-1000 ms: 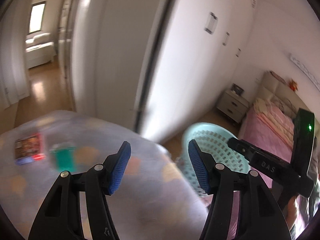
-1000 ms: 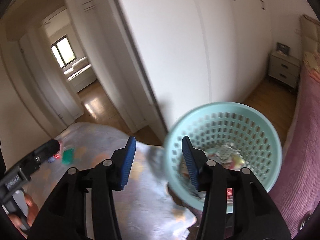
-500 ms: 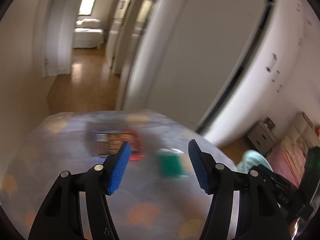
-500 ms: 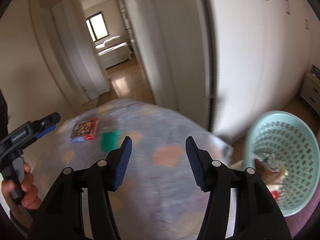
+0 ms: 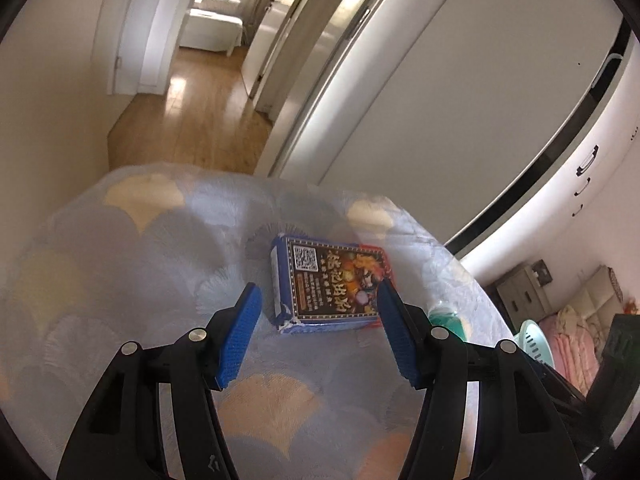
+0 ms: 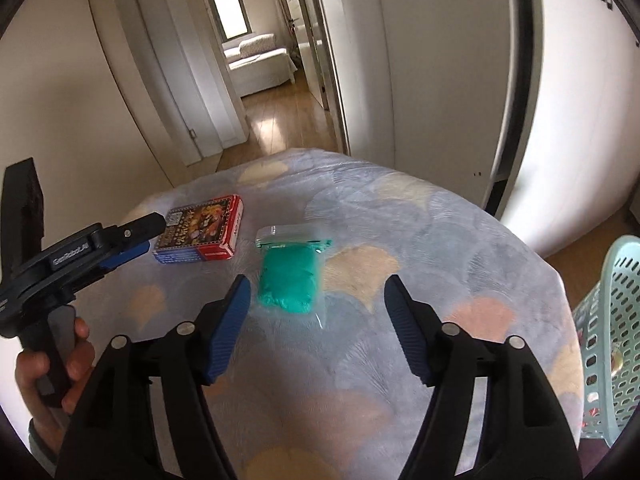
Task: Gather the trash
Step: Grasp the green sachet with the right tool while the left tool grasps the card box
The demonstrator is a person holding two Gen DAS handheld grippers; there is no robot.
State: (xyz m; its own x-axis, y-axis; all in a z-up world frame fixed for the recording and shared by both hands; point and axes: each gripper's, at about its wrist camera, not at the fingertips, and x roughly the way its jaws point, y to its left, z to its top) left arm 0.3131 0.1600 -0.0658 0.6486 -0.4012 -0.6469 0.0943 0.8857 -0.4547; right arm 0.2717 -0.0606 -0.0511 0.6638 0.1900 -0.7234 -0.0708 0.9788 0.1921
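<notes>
Left gripper (image 5: 318, 334): my jaws wide, empty, straddling the card box (image 5: 330, 284) — lined up to grip it.
Right gripper (image 6: 316, 322): wide, empty, short of the green pouch (image 6: 290, 278) just beside that box.
Basket (image 6: 612, 336): well right of the box — trash's destination.

Left tongs (image 5: 318, 338) and right tongs (image 6: 318, 326) both spread wide, level, side by side.

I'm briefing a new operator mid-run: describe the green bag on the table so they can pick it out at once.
Find the round table with the pale scallop-patterned cloth. Two items lie on it: a printed card box with red and blue sides, and beside it, nearer the mesh basket, the green bag. It is the soft clear pouch of teal-green filling, not the rigid box.
</notes>
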